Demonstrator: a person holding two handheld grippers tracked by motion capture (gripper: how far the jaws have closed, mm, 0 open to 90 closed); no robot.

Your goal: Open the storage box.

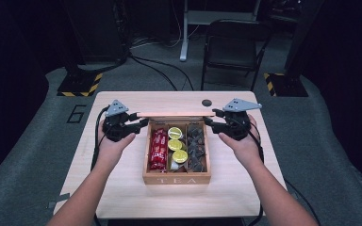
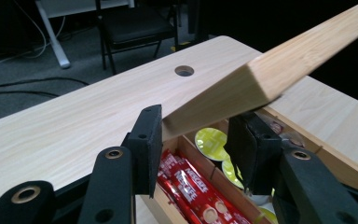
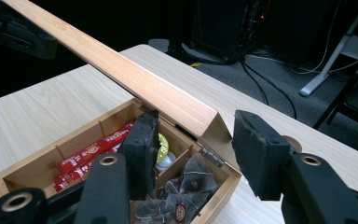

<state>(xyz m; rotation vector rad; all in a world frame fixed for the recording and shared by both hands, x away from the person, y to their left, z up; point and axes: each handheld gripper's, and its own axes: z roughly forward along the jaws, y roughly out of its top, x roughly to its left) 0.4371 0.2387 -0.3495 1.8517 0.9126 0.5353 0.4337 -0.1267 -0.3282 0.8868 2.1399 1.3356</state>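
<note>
One camera looked down from above the table (image 1: 122, 197); two gripper cameras sat close, sharing the raised lid (image 2: 279, 70) from opposite ends.

raised wooden lid (image 3: 135, 79) above the open tea box (image 3: 214, 198), jaws apparently clear of it.

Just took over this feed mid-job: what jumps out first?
The wooden tea box sits mid-table, its lid raised, with the left gripper and right gripper at the lid's two ends. Inside: red sachets left, yellow-lidded pods centre, dark tea bags right.
</note>
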